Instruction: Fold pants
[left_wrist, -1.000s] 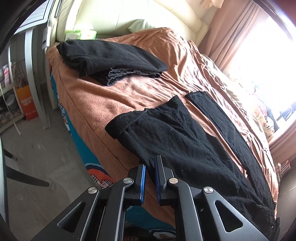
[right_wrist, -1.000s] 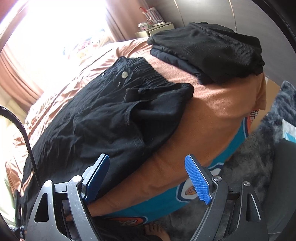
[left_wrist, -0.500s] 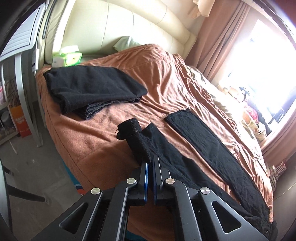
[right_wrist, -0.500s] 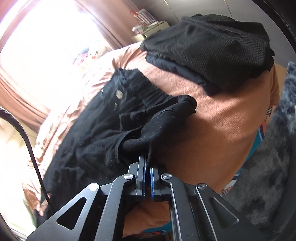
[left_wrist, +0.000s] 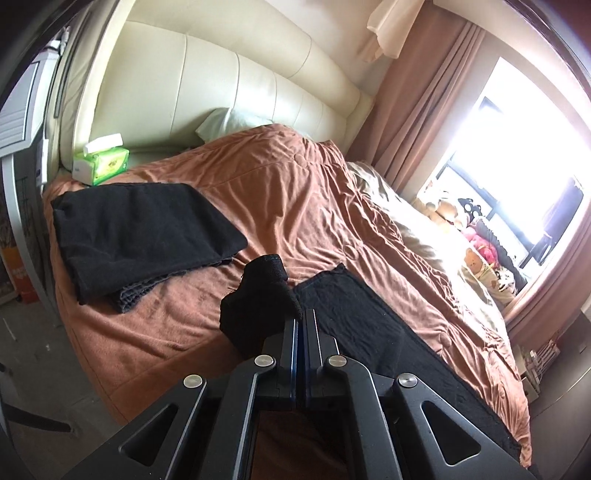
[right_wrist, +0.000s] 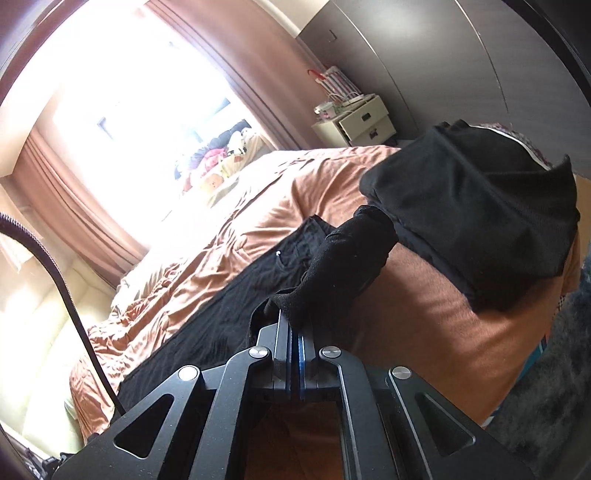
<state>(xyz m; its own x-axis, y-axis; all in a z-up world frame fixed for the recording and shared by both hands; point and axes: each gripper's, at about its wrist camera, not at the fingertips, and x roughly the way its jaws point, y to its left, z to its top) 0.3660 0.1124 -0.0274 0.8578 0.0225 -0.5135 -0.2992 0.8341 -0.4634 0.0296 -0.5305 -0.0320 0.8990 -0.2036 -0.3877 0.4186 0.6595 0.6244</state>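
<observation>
Black pants (left_wrist: 369, 325) lie along the near side of a bed covered in brown cloth (left_wrist: 295, 192). My left gripper (left_wrist: 303, 314) is shut on the hem end of the near leg (left_wrist: 258, 295), which hangs lifted off the bed while the other leg stays flat. In the right wrist view my right gripper (right_wrist: 293, 321) is shut on the waist end of the pants (right_wrist: 343, 258), raised above the bed; the rest of the pants (right_wrist: 229, 314) trails back over the brown cover (right_wrist: 406, 314).
One folded pile of black clothes (left_wrist: 140, 232) sits by the headboard, another (right_wrist: 480, 210) at the foot corner. A green tissue box (left_wrist: 101, 160) and pillow (left_wrist: 229, 122) lie by the cream headboard. Soft toys (left_wrist: 476, 251) line the window side. A bedside cabinet (right_wrist: 358, 122) stands beyond.
Both grippers have risen with the fabric: the right one closed on the waist end, the left one lifted the leg hem off the bed. Both views now point higher across the bed.
</observation>
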